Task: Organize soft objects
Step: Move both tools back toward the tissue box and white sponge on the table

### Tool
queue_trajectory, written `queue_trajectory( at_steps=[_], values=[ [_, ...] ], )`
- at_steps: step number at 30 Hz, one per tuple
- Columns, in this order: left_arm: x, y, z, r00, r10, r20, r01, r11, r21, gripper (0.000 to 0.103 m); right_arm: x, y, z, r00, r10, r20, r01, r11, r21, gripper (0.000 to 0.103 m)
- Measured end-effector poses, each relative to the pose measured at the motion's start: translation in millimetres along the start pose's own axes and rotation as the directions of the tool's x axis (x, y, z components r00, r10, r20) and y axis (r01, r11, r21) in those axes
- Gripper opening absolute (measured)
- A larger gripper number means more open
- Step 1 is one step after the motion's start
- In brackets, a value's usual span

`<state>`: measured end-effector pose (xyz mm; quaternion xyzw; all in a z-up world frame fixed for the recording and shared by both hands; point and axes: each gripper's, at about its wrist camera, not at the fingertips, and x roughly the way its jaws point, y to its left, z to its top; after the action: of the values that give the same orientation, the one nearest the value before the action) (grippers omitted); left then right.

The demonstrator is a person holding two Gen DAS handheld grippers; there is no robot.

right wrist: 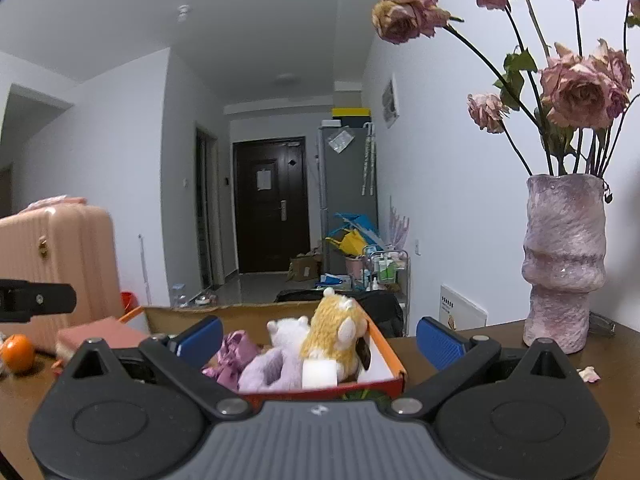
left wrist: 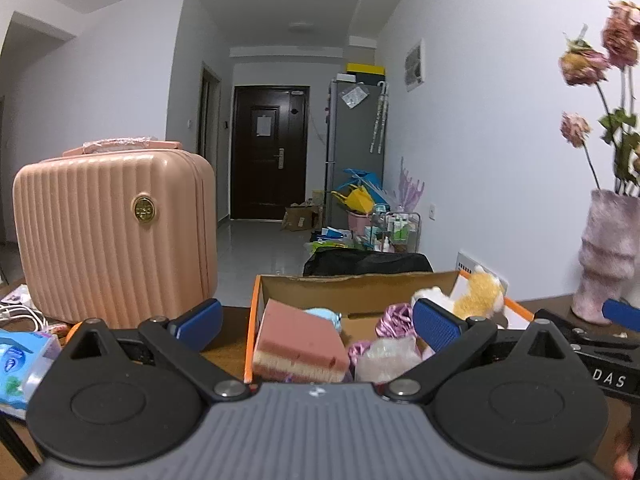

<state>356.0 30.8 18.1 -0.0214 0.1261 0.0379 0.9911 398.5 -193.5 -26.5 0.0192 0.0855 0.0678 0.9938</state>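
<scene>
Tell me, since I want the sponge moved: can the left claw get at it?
Probably yes. The left claw is open, and the sponge lies uncovered right ahead in the box.

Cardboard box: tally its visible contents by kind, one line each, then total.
In the cardboard box, as far as both views show:
Pink sponge: 1
Plush toys: 2 (yellow plush, lavender plush)
Shiny purple fabric pieces: 2
Light blue soft item, partly hidden: 1
White translucent bundle: 1
Total: 7
Both grippers are open and empty.
</scene>
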Motion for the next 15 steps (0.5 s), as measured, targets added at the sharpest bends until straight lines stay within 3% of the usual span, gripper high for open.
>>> queue_trajectory(
  at_steps=[15],
  values=[
    [-51.4, 13.9, -28.7, 0.997, -0.044, -0.06, 0.047, 0.998, 0.048, 0.103, -68.0, -1.4, -19.5, 0.994, 0.06, -0.093, -0.066, 0.996, -0.067, 0.103]
  ],
)
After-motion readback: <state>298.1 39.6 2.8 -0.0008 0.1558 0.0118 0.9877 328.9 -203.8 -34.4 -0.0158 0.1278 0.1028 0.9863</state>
